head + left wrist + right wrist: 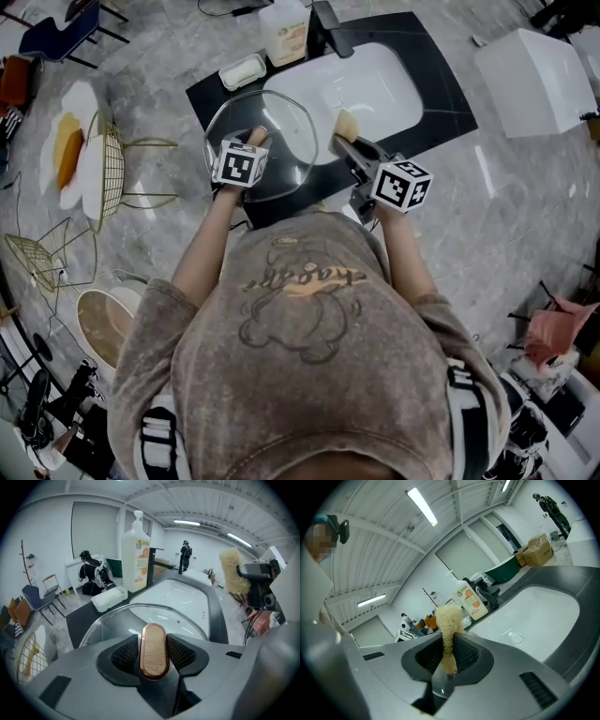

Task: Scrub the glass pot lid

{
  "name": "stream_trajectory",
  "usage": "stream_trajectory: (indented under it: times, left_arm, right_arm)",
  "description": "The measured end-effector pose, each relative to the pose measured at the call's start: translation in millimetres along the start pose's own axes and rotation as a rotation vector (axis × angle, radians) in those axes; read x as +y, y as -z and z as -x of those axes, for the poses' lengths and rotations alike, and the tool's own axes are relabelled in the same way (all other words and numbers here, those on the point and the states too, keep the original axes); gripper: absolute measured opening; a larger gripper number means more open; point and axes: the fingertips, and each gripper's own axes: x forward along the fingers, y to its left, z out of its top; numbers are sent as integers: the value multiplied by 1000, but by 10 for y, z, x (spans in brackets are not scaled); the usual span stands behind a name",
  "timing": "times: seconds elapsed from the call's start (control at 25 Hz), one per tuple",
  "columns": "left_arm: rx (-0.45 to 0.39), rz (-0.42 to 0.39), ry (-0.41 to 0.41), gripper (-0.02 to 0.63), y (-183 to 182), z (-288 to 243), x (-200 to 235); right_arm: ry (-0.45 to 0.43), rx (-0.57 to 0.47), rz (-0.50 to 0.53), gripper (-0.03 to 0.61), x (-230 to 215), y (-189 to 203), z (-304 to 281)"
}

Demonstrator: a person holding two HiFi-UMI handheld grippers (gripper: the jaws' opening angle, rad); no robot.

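The glass pot lid (272, 131) hangs over the left edge of the white sink (370, 89). My left gripper (251, 142) is shut on the lid's wooden knob (153, 649), which has a copper rim; the pads press on both its sides. The lid's clear rim (112, 616) curves out beyond the jaws. Right of the lid, my right gripper (343, 142) is shut on a pale loofah scrubber (348, 123), a short gap away from the glass. In the right gripper view the loofah (448, 623) sticks up between the pads. From the left gripper view the loofah (231, 571) is seen at the right.
A soap bottle (286, 33) and a dark faucet (330, 28) stand behind the sink on the black counter (431, 66). A white soap dish (242, 70) lies at the counter's left. Wire chairs (103, 169) stand on the floor to the left, and a white box (534, 80) at the right.
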Motion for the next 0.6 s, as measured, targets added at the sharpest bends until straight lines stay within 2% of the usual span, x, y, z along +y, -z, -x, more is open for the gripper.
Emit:
stream_trajectory:
  times: [0.2, 0.44, 0.6]
  left_arm:
    - [-116, 92, 20, 198, -333, 327, 72]
    - [-270, 123, 10, 196, -725, 890, 200]
    - [-361, 126, -14, 196, -812, 1324, 237]
  right_arm:
    - [-24, 20, 30, 49, 55, -36, -100]
    - [-83, 64, 80, 49, 217, -51, -340]
    - [-128, 99, 116, 49, 375, -15, -505]
